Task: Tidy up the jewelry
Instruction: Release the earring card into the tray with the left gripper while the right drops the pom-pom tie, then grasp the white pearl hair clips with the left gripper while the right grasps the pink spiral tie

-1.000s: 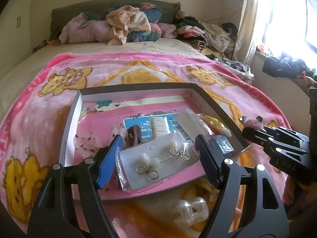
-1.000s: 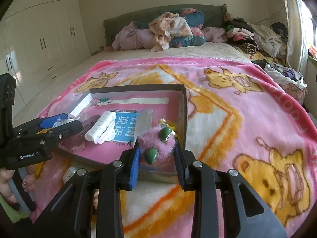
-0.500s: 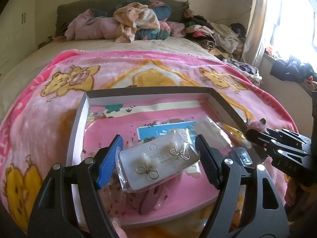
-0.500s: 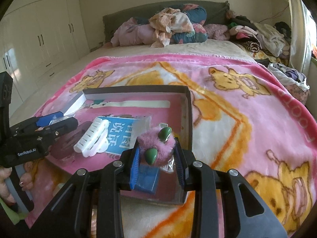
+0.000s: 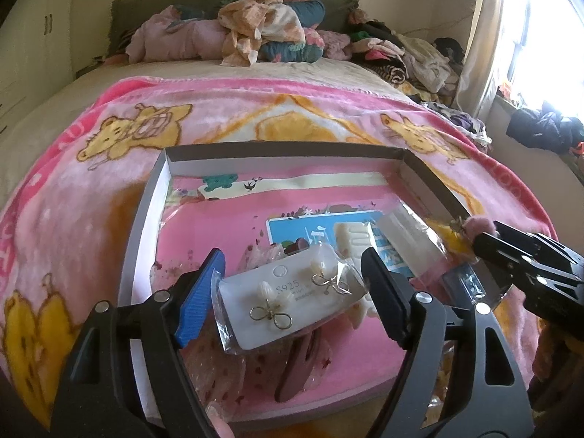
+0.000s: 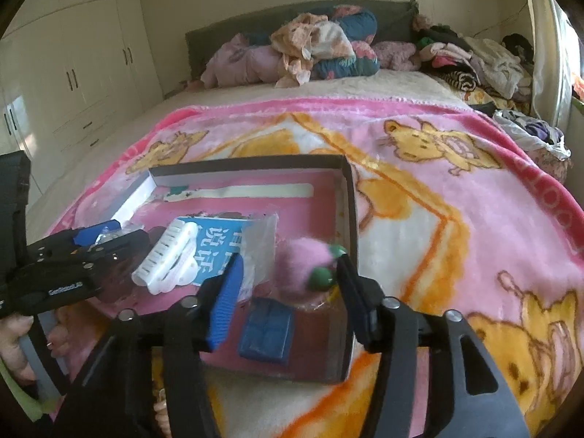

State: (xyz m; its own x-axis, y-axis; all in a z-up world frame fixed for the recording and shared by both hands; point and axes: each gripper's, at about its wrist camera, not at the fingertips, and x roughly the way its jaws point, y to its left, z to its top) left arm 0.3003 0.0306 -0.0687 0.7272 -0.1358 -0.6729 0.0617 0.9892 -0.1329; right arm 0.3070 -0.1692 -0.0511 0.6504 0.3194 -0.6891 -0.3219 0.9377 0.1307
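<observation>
A shallow grey box (image 5: 144, 204) with a pink floor lies on the bed. My left gripper (image 5: 292, 295) is shut on a bagged white earring card (image 5: 288, 299) and holds it above the box's near half. My right gripper (image 6: 288, 292) has opened; the pink fluffy hair piece with green beads (image 6: 304, 273) sits loose between its jaws, blurred, over the box's right near corner (image 6: 350, 226). Inside the box lie a white hair claw (image 6: 168, 259), a blue card (image 6: 215, 244), a small blue box (image 6: 266, 332) and a dark red clip (image 5: 295, 376).
The box rests on a pink bear-print blanket (image 6: 456, 219). Piled clothes (image 5: 262, 33) lie at the headboard and along the right side. White wardrobes (image 6: 73, 73) stand to the left. A window (image 5: 547, 36) is at the right. Small bagged items lie by the box's near edge.
My right gripper's jaws have spread apart and the pink fluffy piece is dropping loose over the box. My left gripper with the earring card has moved a little further over the box.
</observation>
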